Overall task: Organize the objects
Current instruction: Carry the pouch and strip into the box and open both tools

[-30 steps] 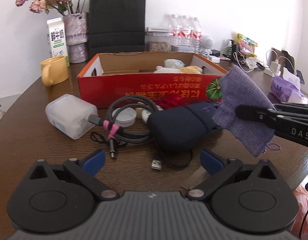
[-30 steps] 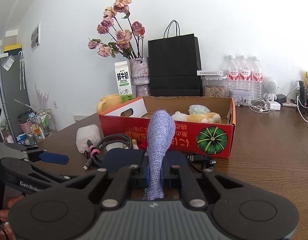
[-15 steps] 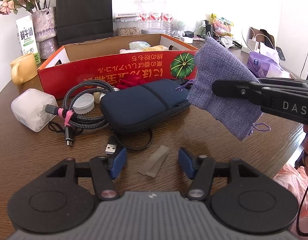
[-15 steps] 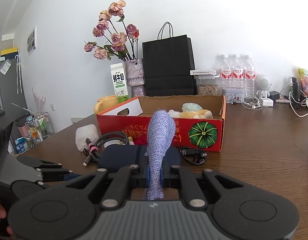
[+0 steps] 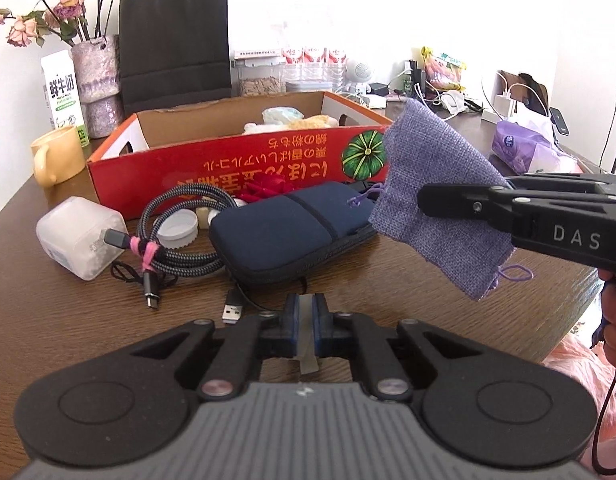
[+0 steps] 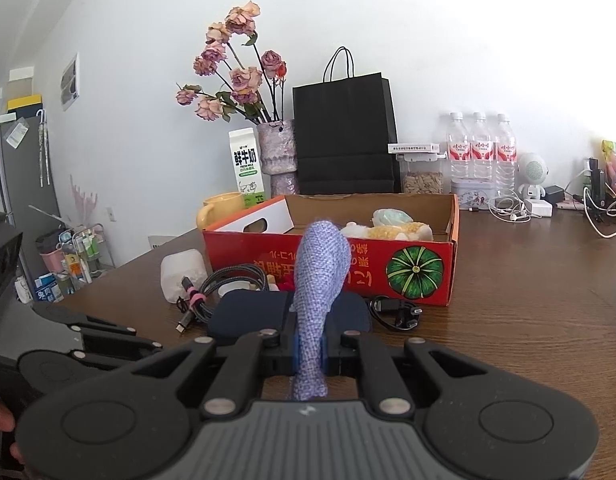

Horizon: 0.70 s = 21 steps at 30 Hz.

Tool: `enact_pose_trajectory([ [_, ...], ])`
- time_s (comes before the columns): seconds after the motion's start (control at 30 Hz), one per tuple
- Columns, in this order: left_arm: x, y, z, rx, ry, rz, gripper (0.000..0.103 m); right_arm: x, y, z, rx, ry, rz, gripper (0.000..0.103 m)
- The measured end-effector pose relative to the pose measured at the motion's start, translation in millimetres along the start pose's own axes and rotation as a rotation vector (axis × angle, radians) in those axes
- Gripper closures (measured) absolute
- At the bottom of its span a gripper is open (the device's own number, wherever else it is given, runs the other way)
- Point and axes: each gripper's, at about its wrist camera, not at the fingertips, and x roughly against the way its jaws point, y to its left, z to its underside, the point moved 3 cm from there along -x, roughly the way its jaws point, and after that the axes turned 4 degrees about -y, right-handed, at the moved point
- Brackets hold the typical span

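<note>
Left gripper [image 5: 305, 322], low centre of its own view, is now closed on a small translucent strip [image 5: 307, 354] that a second ago lay loose on the wooden table [image 5: 48, 320] between wide-open jaws; the blue pads have come together on it, and the strip's lower end pokes out beneath them. That reads as a completed pick (a scrap of tape or film, too thin to tell which), so one more stray item is in hand, probably bound for the red cardboard box [image 5: 236, 168] at mid frame. Right gripper [image 6: 309, 350] is unchanged: jaws pinched on the purple woven pouch [image 6: 318, 280], which stands up from the pads at frame centre. Left view shows what the right cannot: the pouch [image 5: 440, 200] broadside at right of frame, hanging clear of the table with its drawstring loop dangling, plus the strip itself. Right view gives the box interior better, with a plush toy [image 6: 392, 232] and a pale bundle already inside, and a black cable [image 6: 396, 312] on the table just in front of the box, lower right of it. Still loose in front of the box, centre left: navy zip case [image 5: 288, 232], braided cable coil [image 5: 180, 240], white charger block [image 5: 80, 236]. Organizing looks only partly done.
</note>
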Motion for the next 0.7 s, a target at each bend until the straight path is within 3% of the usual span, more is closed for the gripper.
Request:
enact_pose_trajectory([
  [0.3,16.1,11.8,-31.4,-0.006,-0.127,-0.049,0.096,-4.9,3.0,-23.8,0.025,-0.051,-0.004,0.094],
  [0.7,6.2,42.6,-101.0,0.037,-0.291,-0.114,0.096,-54.7,9.6,-66.5,0.042,-0.106,-0.041,0.094],
])
